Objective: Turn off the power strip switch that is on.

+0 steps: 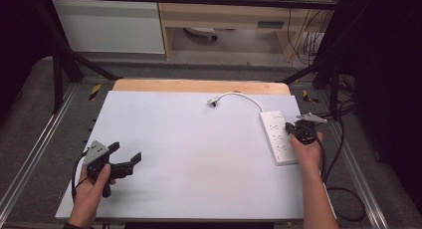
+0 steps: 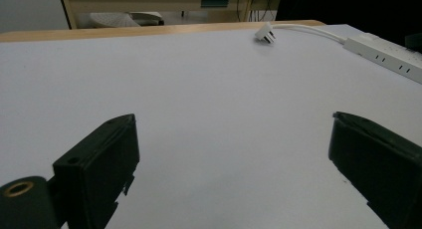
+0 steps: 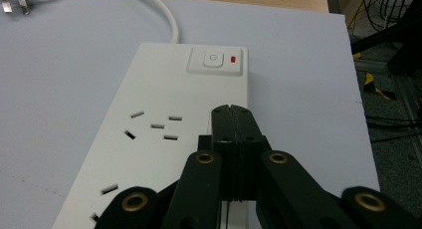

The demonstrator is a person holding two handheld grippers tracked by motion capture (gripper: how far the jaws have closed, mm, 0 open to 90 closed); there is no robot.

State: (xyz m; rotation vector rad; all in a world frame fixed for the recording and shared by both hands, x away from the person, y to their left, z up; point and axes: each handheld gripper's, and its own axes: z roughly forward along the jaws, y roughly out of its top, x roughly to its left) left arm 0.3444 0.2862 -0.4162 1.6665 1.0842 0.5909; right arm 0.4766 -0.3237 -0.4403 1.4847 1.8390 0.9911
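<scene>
Power strip (image 1: 278,137) lies flat at the right edge of the bench (image 1: 189,154), its white cord curving back to the plug (image 1: 213,102). Right claw (image 3: 230,111) is clenched with nothing between its jaws, tips over the strip just short of the switch (image 3: 213,59). Left claw (image 1: 124,157) is released, jaws wide, over bare bench at the near left.

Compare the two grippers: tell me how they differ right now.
The left gripper has its fingers spread wide with nothing between them; the right gripper has its fingers pressed together. The left gripper sits over bare table, far from the white power strip; the right gripper is over the strip, its tips pointing toward the switch. Both are black and each is held in one hand.
</scene>
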